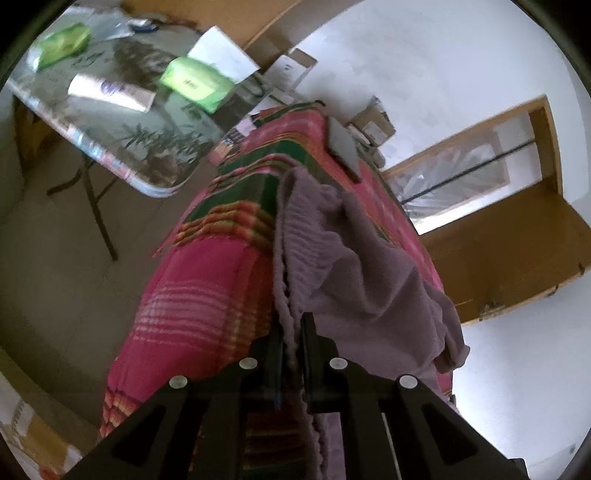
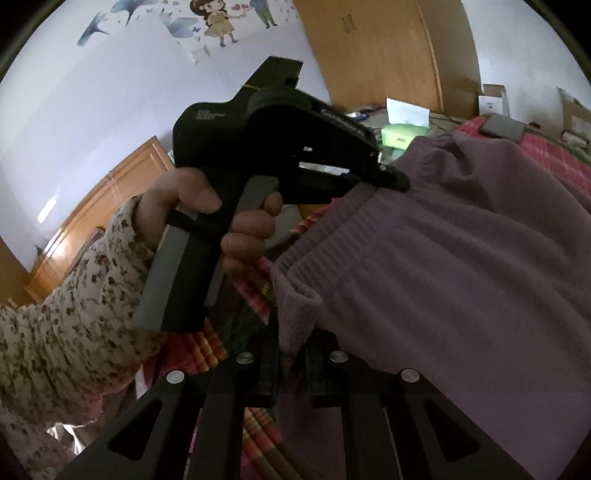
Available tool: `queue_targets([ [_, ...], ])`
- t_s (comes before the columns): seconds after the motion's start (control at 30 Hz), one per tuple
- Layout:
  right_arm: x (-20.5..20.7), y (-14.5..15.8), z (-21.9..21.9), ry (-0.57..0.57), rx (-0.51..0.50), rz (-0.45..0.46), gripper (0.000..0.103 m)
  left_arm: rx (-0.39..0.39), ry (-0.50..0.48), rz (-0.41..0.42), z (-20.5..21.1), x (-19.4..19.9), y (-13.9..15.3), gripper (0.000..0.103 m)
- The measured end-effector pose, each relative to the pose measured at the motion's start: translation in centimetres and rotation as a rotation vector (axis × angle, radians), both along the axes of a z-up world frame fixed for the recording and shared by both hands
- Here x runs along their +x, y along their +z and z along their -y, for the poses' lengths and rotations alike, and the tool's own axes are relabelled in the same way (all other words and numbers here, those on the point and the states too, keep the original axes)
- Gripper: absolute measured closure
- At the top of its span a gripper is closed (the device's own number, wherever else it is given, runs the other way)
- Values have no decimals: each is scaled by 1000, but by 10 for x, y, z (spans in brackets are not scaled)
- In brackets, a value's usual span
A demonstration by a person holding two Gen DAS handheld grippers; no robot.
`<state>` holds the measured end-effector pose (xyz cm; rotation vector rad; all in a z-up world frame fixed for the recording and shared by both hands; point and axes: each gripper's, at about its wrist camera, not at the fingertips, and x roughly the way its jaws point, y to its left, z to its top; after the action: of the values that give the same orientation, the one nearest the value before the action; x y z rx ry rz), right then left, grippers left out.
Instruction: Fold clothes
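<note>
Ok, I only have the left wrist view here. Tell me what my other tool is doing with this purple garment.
Observer: The right tool is shut on the ribbed edge of the purple garment, near a corner of it.
Operator: Confirm where my left one sits from that side.
Observer: The left tool pinches the same ribbed edge further along; the stretch between the two grips sags in a shallow curve.
Operator: Report what is behind the left hand.
Observer: The hand wears a floral sleeve; behind it is a white wall with cartoon stickers and a wooden door.
</note>
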<state>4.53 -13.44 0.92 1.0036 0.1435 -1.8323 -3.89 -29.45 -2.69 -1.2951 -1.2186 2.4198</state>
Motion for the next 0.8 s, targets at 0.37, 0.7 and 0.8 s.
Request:
queue_targets([
  [0.37, -15, 15, -59, -142, -75, 93, 74, -63, 17, 20, -6, 20, 14, 89],
  [0.7, -9, 39, -177, -417, -127, 33, 74, -41, 49, 35, -17, 82, 20, 77],
  [0.8, 4, 40, -222, -521, -140, 12, 73, -34, 67, 32, -22, 104, 23, 71],
])
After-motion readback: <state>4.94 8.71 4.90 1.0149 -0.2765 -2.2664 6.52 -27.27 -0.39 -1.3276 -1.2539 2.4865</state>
